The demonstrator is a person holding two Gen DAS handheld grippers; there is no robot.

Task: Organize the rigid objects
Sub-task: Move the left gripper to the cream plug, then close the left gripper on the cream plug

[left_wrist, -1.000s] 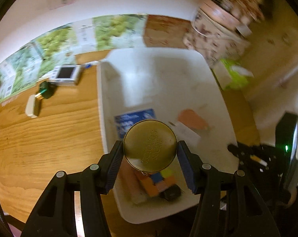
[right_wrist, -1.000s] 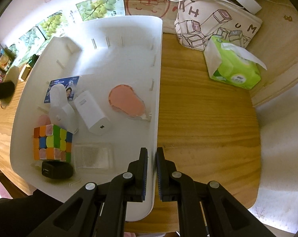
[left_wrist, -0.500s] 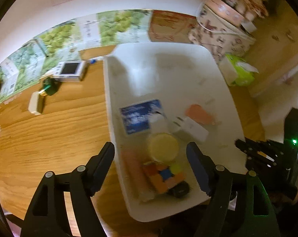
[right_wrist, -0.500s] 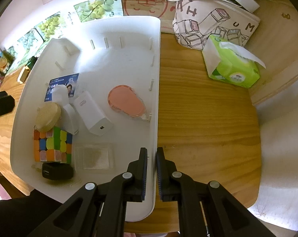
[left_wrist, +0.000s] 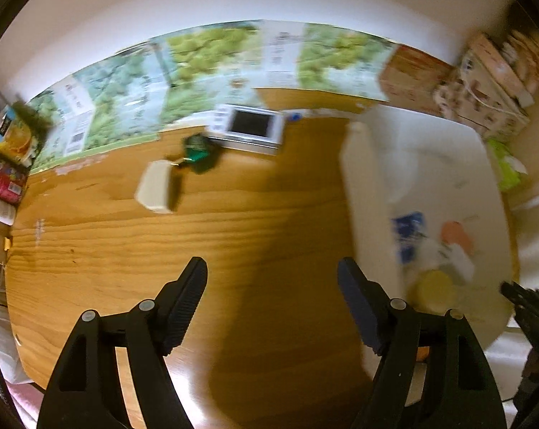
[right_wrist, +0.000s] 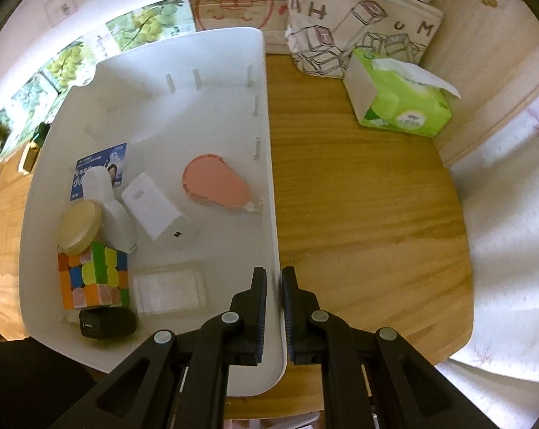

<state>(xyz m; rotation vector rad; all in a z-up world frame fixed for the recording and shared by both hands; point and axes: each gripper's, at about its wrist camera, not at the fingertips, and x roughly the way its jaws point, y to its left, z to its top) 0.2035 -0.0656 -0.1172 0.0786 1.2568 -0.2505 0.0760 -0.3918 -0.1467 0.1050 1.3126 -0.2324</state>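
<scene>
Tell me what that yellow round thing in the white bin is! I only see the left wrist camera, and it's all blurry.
Observer: It's a round tin, lying tilted against the top of a colour cube.
Operator: What's the black thing poking in at my right edge?
Observer: That's the right gripper, shut on the rim of the white bin.
Operator: Is anything else next to the cube?
Observer: Yes, a black charger block lies against its near side.
</scene>
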